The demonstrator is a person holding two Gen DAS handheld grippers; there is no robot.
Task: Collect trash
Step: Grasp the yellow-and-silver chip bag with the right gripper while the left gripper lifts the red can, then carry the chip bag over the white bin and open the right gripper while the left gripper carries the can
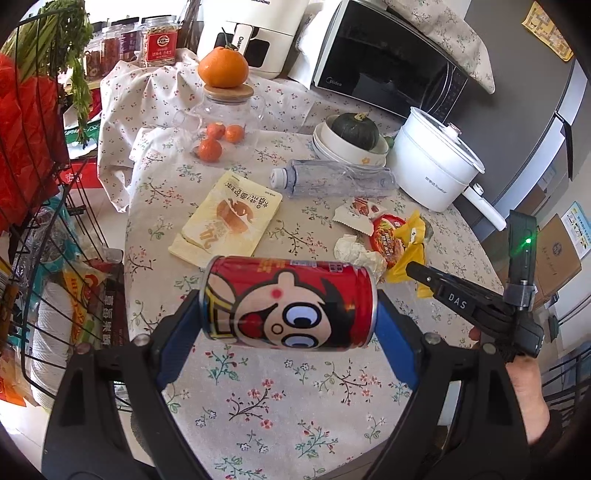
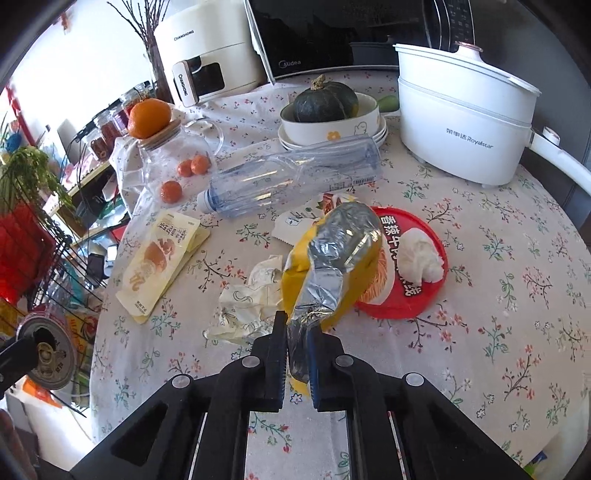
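Observation:
My left gripper (image 1: 288, 317) is shut on a red cartoon drink can (image 1: 288, 302), held sideways above the floral tablecloth; the can's opened top shows in the right wrist view (image 2: 46, 354). My right gripper (image 2: 297, 339) is shut on a yellow foil-lined snack bag (image 2: 332, 266), lifted over the table; the right gripper also shows in the left wrist view (image 1: 417, 269). On the table lie a clear plastic bottle (image 2: 291, 177), a yellow bread wrapper (image 2: 159, 258), crumpled paper (image 2: 247, 299), a torn white sachet (image 2: 295, 225) and a red noodle lid (image 2: 410, 295) with a tissue wad (image 2: 421, 260).
A white electric pot (image 2: 458, 118), bowls holding a green squash (image 2: 325, 103), a glass jar (image 2: 177, 158) topped by an orange, small oranges, a microwave (image 2: 332, 33) and an air fryer (image 2: 207, 55) stand at the back. A wire rack (image 1: 48, 229) stands left of the table.

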